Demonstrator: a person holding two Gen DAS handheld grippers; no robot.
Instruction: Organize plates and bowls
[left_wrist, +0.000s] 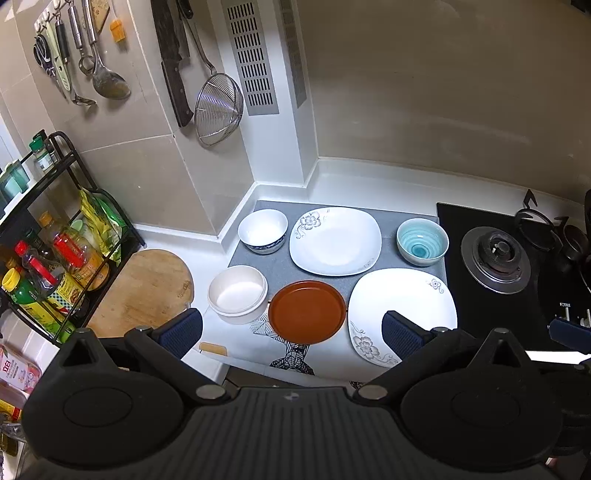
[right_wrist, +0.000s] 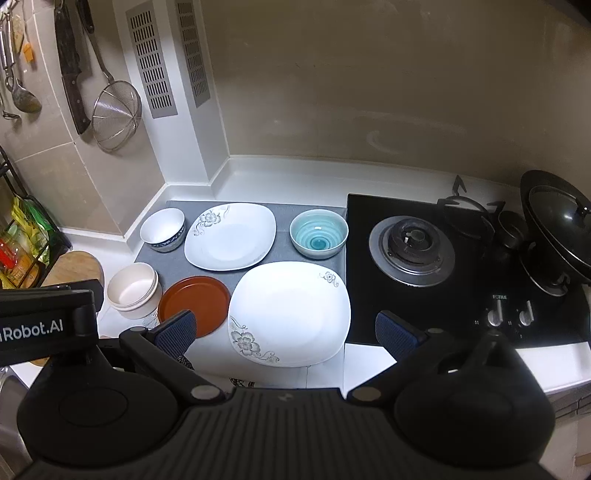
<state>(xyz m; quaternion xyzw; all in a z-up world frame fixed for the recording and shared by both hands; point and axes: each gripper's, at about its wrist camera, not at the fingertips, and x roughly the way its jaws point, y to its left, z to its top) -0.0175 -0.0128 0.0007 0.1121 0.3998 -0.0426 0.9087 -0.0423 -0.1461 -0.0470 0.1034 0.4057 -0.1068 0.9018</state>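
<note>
Left of the dishes, a round wooden cutting board (left_wrist: 144, 288) lies beside a black rack of bottles (left_wrist: 55, 258), a wire strainer (left_wrist: 218, 110) hangs on the tiled wall, and a black gas stove (right_wrist: 413, 251) borders them on the right. Between these, on and around a grey mat (left_wrist: 277, 266), sit two white square plates with flower prints, the far one (left_wrist: 335, 240) and the near one (right_wrist: 290, 314), a brown round plate (left_wrist: 307, 312), a cream bowl (left_wrist: 238, 293), a blue-rimmed white bowl (left_wrist: 263, 230) and a teal bowl (left_wrist: 422, 242), all upright and apart. Both the left gripper (left_wrist: 291, 334) and the right gripper (right_wrist: 284, 332) hover above the near edge with jaws spread wide, holding nothing.
</note>
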